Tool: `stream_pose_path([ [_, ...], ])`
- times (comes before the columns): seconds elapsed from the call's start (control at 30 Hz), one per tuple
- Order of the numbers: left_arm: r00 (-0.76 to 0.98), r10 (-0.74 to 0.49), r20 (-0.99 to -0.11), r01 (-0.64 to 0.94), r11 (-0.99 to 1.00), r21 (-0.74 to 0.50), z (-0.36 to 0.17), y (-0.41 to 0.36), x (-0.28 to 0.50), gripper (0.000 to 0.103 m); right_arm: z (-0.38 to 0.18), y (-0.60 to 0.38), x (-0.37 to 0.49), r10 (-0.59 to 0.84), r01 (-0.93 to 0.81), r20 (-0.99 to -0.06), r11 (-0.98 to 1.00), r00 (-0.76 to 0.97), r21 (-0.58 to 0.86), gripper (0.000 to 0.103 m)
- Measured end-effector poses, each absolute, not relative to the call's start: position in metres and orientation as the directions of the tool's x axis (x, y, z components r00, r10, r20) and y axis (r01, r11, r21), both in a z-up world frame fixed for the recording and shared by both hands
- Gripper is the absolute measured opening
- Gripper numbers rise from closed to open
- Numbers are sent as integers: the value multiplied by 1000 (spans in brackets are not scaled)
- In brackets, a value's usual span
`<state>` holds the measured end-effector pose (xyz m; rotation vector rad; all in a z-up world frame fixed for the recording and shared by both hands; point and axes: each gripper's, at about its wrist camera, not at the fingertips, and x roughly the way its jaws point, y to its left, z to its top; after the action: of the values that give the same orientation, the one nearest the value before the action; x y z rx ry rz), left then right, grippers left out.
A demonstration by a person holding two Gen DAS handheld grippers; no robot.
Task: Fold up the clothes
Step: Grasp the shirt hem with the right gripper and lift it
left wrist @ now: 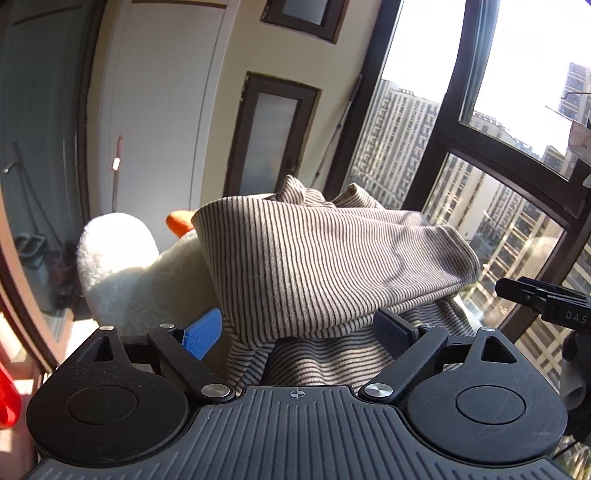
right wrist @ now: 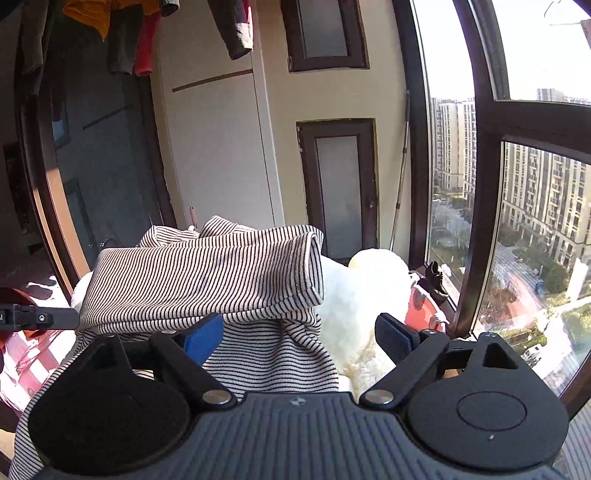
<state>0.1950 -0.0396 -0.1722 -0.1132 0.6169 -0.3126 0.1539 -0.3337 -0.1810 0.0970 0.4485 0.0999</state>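
While you hold both tools up near the balcony window, a striped garment (left wrist: 325,258) lies bunched across a white plush toy (left wrist: 122,266) directly ahead of you. The garment is beige with thin dark stripes, folded over itself into a thick roll on top, with looser cloth hanging below toward the cameras.

Your left gripper (left wrist: 301,332) has its jaws set wide apart. The blue pad on one finger (left wrist: 201,334) sits just beside the left edge of the cloth, and the dark pad on the other sits at the lower right of the roll. The hanging cloth fills the gap between them, but nothing is pinched.

Your right gripper (right wrist: 299,334) is likewise spread wide. Its blue pad (right wrist: 205,338) touches or overlaps the striped garment (right wrist: 207,273), while the dark pad stands clear of the cloth, in front of the plush toy (right wrist: 365,291).

In the left view, the plush toy's orange beak (left wrist: 179,221) shows just beside the roll. In the right view, clothes hang overhead (right wrist: 122,33), a dark shoe (right wrist: 436,280) rests on the window sill, and tall apartment blocks (right wrist: 543,206) fill the glass.
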Motion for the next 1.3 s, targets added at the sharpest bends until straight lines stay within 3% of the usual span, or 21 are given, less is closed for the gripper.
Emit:
stream_pose_path([
  [0.03,775,-313,-549,251,950,-187,-171,-42,196,93,-176,-335,161,124,-82,-422,990,898,116,65],
  [0.07,777,-311,-548,249,950,-187,-170,-43,197,93,-172,-337,167,130,-89,-416,989,900,117,62],
  [0.13,780,-316,-539,245,948,-201,-169,-44,197,94,-165,-339,182,147,-107,-412,987,899,119,62],
  [0.23,802,-277,-530,207,960,-189,-170,-40,194,94,-170,-335,215,155,-119,-432,987,888,110,87],
  [0.4,821,-263,-507,176,961,-213,-165,-24,180,96,-184,-319,245,161,-181,-498,983,852,8,83],
  [0.47,827,-263,-497,171,960,-223,-162,-24,177,97,-185,-312,248,179,-221,-503,975,845,-25,18],
  [0.57,822,-307,-479,209,946,-249,-156,-32,179,98,-168,-300,250,238,-293,-464,955,853,-50,6],
  [0.77,827,-315,-464,253,948,-193,-151,-56,190,99,-90,-305,242,320,-333,-209,942,924,-31,5],
  [0.83,833,-286,-473,249,958,-141,-157,-61,196,99,-85,-320,244,305,-308,-177,951,936,12,5],
  [0.93,850,-166,-499,164,985,-49,-167,-63,211,99,-128,-344,262,275,-248,-312,961,909,125,6],
  [1.07,842,-133,-523,105,991,-84,-163,-51,222,99,-209,-361,268,211,-136,-534,975,818,177,11],
  [1.17,845,-237,-479,173,969,-175,-143,-52,219,99,-217,-371,256,163,-95,-527,983,834,155,14],
  [1.3,783,-428,-452,332,901,-278,-140,-77,226,99,-185,-375,242,189,-130,-429,978,883,163,16],
])
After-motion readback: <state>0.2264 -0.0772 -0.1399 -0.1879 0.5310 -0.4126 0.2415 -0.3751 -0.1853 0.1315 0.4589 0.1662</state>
